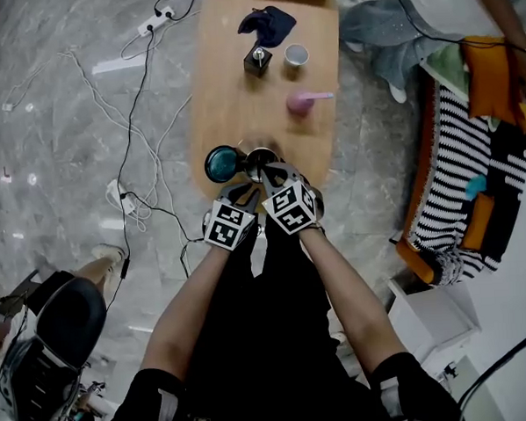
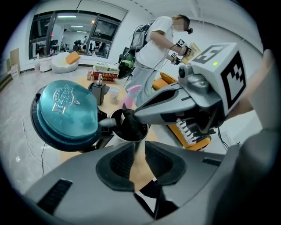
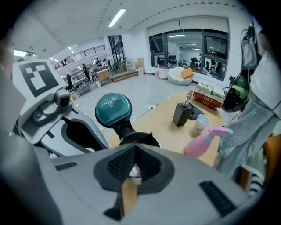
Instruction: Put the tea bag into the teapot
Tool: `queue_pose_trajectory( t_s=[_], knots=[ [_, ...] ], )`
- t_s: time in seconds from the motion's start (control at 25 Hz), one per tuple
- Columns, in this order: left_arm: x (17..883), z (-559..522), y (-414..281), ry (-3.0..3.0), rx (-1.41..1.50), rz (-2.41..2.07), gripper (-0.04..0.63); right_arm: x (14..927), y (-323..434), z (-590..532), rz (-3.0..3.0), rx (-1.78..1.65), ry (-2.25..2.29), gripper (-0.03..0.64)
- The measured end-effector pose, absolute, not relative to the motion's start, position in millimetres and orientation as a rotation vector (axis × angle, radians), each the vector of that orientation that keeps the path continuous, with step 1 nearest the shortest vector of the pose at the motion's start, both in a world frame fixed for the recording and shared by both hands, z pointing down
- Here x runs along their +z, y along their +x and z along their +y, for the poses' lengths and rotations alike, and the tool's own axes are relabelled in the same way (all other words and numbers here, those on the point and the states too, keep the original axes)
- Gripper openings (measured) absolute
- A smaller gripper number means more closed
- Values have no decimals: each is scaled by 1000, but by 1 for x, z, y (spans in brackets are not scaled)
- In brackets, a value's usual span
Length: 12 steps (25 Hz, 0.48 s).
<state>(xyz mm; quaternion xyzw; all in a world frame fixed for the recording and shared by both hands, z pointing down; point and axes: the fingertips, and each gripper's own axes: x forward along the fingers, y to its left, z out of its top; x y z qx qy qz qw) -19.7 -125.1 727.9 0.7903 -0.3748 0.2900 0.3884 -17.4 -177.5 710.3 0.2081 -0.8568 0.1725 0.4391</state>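
Observation:
The metal teapot (image 1: pixel 261 164) stands at the near end of the wooden table (image 1: pixel 230 92), its teal lid (image 1: pixel 220 163) flipped open to the left. My right gripper (image 1: pixel 274 174) is shut, tips over the pot's mouth. In the left gripper view a dark pointed tea bag (image 2: pixel 126 122) hangs from those tips inside the teapot (image 2: pixel 131 132) rim. In the right gripper view the right gripper (image 3: pixel 134 149) has its jaws meeting just before the teapot (image 3: pixel 151 139). My left gripper (image 2: pixel 136 151) waits close beside it, a narrow gap between its pads, nothing in it.
Farther along the table are a pink spray bottle (image 1: pixel 303 101), a paper cup (image 1: pixel 296 55), a black dispenser (image 1: pixel 257 59) and a dark blue cloth (image 1: pixel 268 24). Cables (image 1: pixel 127 124) trail over the floor at left. A striped sofa (image 1: pixel 455 177) stands at right.

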Motion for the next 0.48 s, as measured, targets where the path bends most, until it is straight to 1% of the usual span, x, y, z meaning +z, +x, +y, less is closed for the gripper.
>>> queue_pose_trajectory(
  t_s=[0.16,0.48],
  knots=[
    [728,-126,-20,2005,758,-936,80,708,-30,-172,-2174,416,479,6],
    [727,-130,-30,2015,739,-970,80,730,-19,-174,-2089,406,500,6]
  ],
)
